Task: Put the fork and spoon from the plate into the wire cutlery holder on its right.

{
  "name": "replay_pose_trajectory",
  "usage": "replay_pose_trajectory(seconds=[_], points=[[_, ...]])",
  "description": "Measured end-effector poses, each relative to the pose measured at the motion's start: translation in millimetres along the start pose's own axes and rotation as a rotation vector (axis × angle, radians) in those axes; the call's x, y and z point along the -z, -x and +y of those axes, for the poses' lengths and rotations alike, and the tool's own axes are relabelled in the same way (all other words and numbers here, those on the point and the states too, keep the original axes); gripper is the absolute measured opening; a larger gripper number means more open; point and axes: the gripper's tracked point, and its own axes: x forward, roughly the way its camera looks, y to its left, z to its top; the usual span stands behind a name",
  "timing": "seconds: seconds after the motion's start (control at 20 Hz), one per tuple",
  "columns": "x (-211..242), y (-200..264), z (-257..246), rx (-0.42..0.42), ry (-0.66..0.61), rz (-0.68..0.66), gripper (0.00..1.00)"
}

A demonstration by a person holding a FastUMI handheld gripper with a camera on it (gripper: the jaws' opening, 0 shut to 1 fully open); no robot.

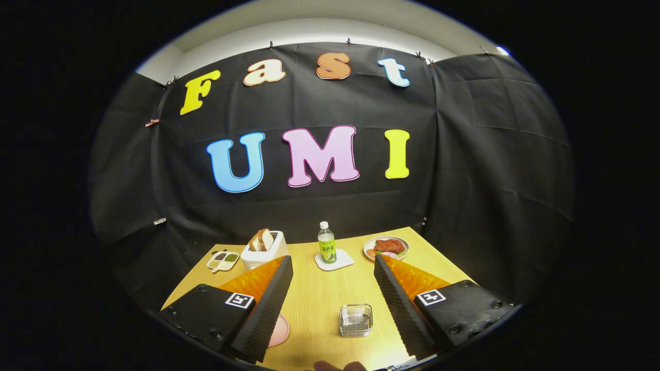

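Gripper (333, 268) fingers spread wide, holding nothing, above the wooden table (319, 301). One wire cutlery holder (356, 320) between them, nearer the right finger. One pink plate (280, 331) half hidden behind left finger; fork and spoon not discernible. Beyond: one toaster (264, 249), one bottle (326, 243), one food dish (386, 248), one condiment tray (223, 260).

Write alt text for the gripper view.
The gripper is open above a wooden table, with a wire cutlery holder between its fingers and a pink plate by one. Beyond stand a toaster, bottle and plate of food.
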Motion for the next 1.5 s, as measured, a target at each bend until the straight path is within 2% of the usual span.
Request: replay_pose_trajectory(seconds=[0.3, 0.55, 0.9, 1.2, 1.4, 1.5], points=[[16.6, -14.2, 18.7, -0.051, 0.014, 0.039, 0.98], [47.5, -29.9, 52.6, -0.117, 0.025, 0.143, 0.98], [142.4, -47.0, 99.9, -0.203, 0.085, 0.431, 0.99], [211.0, -42.7, 128.7, -0.258, 0.155, 0.615, 0.99], [260.4, -27.8, 154.4, -0.345, 0.222, 0.768, 0.99], [276.6, -28.8, 161.4, -0.350, 0.243, 0.796, 0.99]])
